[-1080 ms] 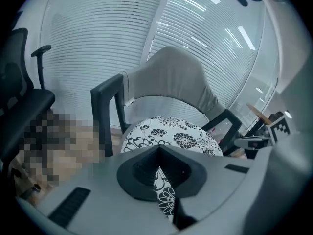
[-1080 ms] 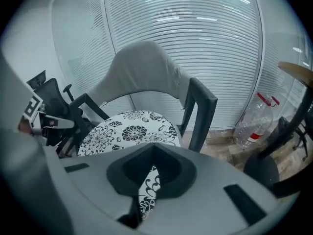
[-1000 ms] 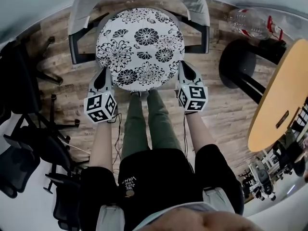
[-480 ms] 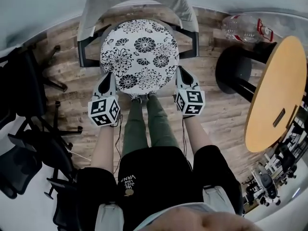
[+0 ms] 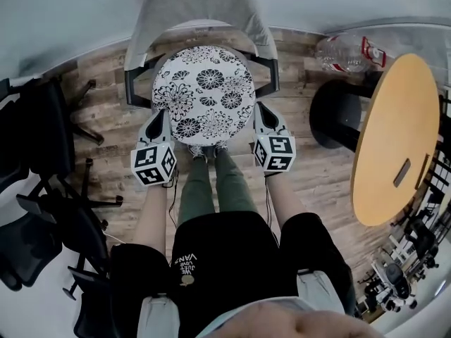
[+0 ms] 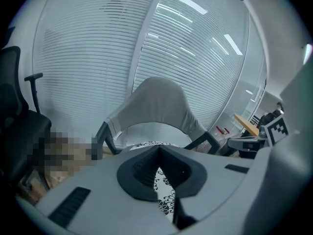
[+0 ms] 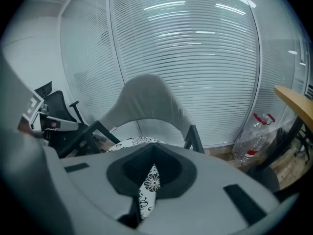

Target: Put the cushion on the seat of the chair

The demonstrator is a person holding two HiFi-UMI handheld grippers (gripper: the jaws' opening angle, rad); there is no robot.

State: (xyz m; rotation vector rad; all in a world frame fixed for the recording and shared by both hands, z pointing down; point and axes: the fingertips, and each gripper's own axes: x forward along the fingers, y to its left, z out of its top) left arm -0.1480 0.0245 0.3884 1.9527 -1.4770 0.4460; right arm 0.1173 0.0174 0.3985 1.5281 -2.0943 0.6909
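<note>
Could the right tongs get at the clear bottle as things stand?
Probably not: the right tongs are shut on the cushion, shared with the left tongs, and the bottle sits aside, beyond the chair's armrest.

Chair (image 5: 201,13): seat mostly hidden by the cushion (image 5: 204,94) in head view. Gripper views: cushion visible only as a sliver between the fingers (image 6: 142,173). Office chairs (image 5: 35,224): cut off at left edge. Bottle (image 5: 343,53): label illegible.
</note>
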